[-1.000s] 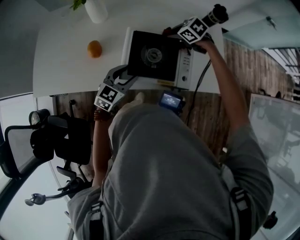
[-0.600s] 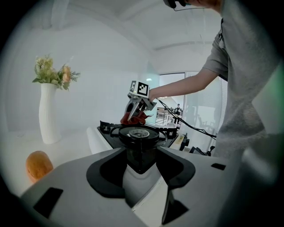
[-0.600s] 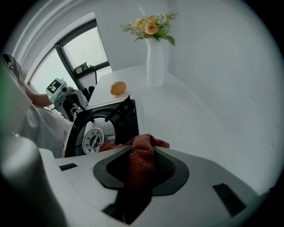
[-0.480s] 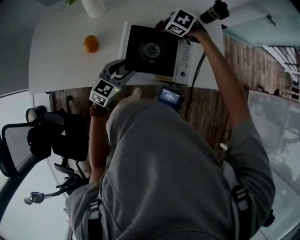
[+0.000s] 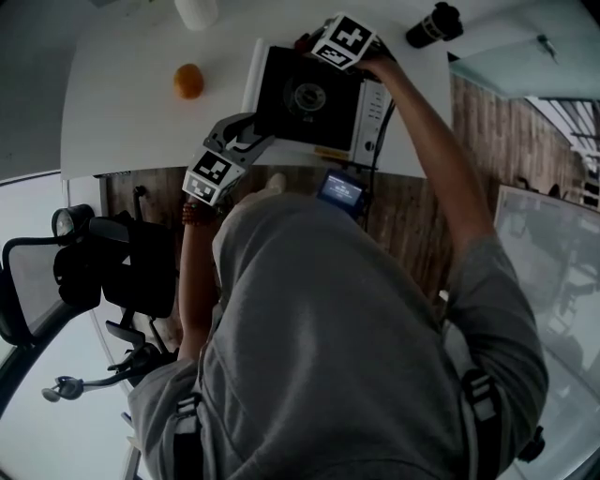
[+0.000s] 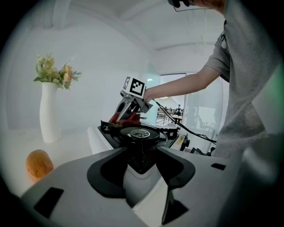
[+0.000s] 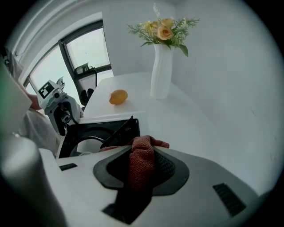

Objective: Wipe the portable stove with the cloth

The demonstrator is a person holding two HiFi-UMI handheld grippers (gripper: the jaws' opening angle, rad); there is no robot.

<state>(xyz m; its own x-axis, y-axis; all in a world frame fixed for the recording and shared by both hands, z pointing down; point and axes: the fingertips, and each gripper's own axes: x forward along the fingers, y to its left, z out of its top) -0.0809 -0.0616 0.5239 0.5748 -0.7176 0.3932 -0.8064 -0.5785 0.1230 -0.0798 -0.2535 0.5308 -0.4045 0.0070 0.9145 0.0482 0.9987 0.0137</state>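
The portable stove (image 5: pixel 314 98), white with a black top and round burner (image 6: pixel 140 133), sits on the white table (image 5: pixel 122 122). My left gripper (image 5: pixel 246 145) is shut on the stove's near-left edge; in its own view the jaws (image 6: pixel 141 153) meet just below the burner. My right gripper (image 5: pixel 323 47) is over the stove's far edge, shut on a red cloth (image 7: pixel 142 162). The cloth (image 6: pixel 122 117) rests against the stove's back rim. The stove's black top (image 7: pixel 95 133) lies just left of the cloth.
An orange (image 5: pixel 188 81) lies on the table left of the stove, with a white vase of flowers (image 7: pixel 162 71) behind it. A black cylinder (image 5: pixel 436 23) stands at the far right. A small lit screen (image 5: pixel 339 192) hangs below the table's near edge. A black chair (image 5: pixel 112 272) is at my left.
My right gripper has slid the red cloth leftward along the stove's far edge, from the right back corner toward the middle. The left gripper has kept its hold on the stove.
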